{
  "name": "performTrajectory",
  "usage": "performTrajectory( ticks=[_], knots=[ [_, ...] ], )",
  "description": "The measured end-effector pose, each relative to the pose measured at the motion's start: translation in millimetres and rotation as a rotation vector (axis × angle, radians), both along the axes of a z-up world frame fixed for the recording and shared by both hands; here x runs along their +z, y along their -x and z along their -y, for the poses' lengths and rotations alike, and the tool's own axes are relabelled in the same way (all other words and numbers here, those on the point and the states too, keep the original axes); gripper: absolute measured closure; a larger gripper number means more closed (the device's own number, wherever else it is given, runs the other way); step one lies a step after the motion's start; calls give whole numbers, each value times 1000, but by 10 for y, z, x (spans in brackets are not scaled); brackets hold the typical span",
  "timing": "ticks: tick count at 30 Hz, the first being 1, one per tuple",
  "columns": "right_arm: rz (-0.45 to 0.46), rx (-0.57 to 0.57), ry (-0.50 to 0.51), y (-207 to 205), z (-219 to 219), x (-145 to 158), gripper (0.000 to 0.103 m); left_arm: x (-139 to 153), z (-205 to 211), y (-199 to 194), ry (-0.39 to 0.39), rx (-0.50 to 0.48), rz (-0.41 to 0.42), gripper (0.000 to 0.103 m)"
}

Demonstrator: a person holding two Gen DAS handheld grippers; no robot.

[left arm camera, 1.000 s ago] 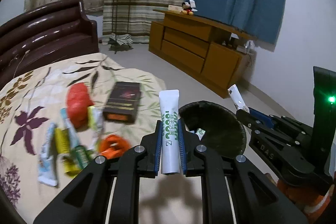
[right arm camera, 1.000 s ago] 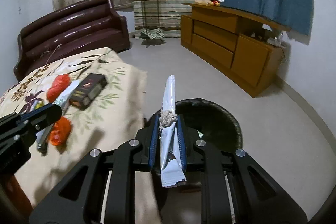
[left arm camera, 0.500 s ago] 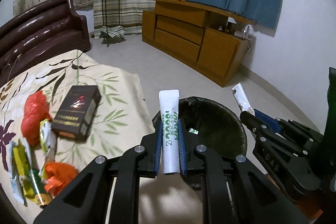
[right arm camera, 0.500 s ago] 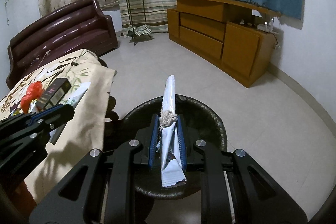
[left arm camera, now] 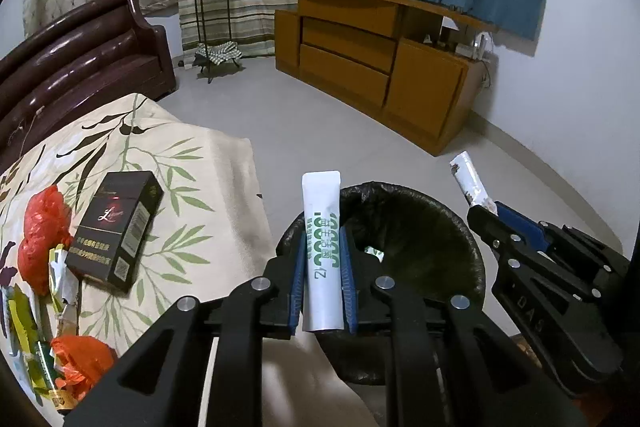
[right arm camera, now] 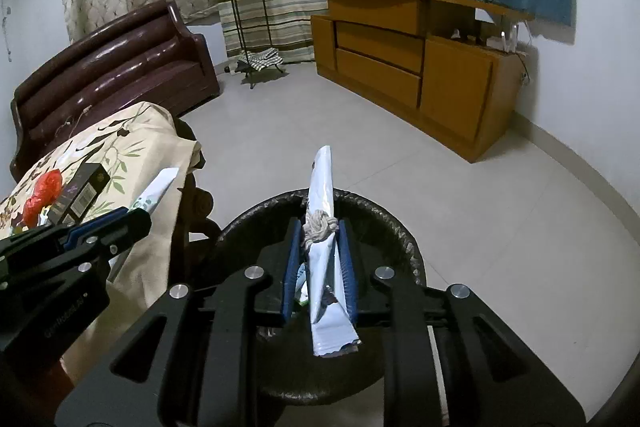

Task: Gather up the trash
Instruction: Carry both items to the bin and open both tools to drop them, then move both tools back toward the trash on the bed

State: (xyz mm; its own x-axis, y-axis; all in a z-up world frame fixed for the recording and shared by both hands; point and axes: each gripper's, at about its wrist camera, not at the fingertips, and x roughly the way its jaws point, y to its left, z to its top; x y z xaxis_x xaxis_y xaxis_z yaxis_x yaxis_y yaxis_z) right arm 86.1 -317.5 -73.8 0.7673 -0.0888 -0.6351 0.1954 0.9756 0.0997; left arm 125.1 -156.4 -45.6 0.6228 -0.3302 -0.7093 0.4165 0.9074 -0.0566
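Note:
My left gripper (left arm camera: 322,239) is shut on a white tube with green print (left arm camera: 321,203), held upright over the near left rim of the black-lined trash bin (left arm camera: 440,215). My right gripper (right arm camera: 320,227) holds a knotted pale blue wrapper (right arm camera: 322,183) upright above the bin's (right arm camera: 394,225) opening. Its jaws are starting to open, and the knot still sits between the pads. Each gripper shows in the other's view: the right gripper (left arm camera: 482,213) with its wrapper (left arm camera: 468,175) at right, the left gripper (right arm camera: 140,221) with its tube (right arm camera: 160,183) at left.
A leaf-print cloth covers the table (left arm camera: 180,155) left of the bin. On it lie a black box (left arm camera: 116,227), red bags (left arm camera: 42,223), an orange bag (left arm camera: 86,359) and several wrappers (left arm camera: 22,315). A wooden cabinet (left arm camera: 380,67) and dark sofa (left arm camera: 80,51) stand beyond.
Both grippers moved rightward off the table and lower, so the bin now sits right under them. The tube and wrapper stayed in their grips.

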Motion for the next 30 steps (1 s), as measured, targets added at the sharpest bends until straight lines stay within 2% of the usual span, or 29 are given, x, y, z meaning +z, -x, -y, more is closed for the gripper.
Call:
performTrajectory(
  ticks=[1, 3, 7, 12, 21, 30],
  knots=[
    [-1, -1, -2, -6, 11, -6, 76, 1, 6, -5, -3, 2, 1, 84],
    [2, -11, -3, -14, 29, -14, 75, -1, 7, -10, -3, 4, -2, 81],
    [3, -20, -10, -7, 44, -22, 71, -3, -10, -29, 4, 14, -11, 67],
    [6, -26, -13, 23, 15, -12, 64, 8, -52, -48, 15, 26, -14, 60],
    [-5, 1, -4, 102, -164, 14, 61, 94, -265, 38, 27, 49, 0, 57],
    [-14, 42, -6, 180, -431, 93, 61, 220, -676, 169, 32, 103, 14, 57]
  ],
)
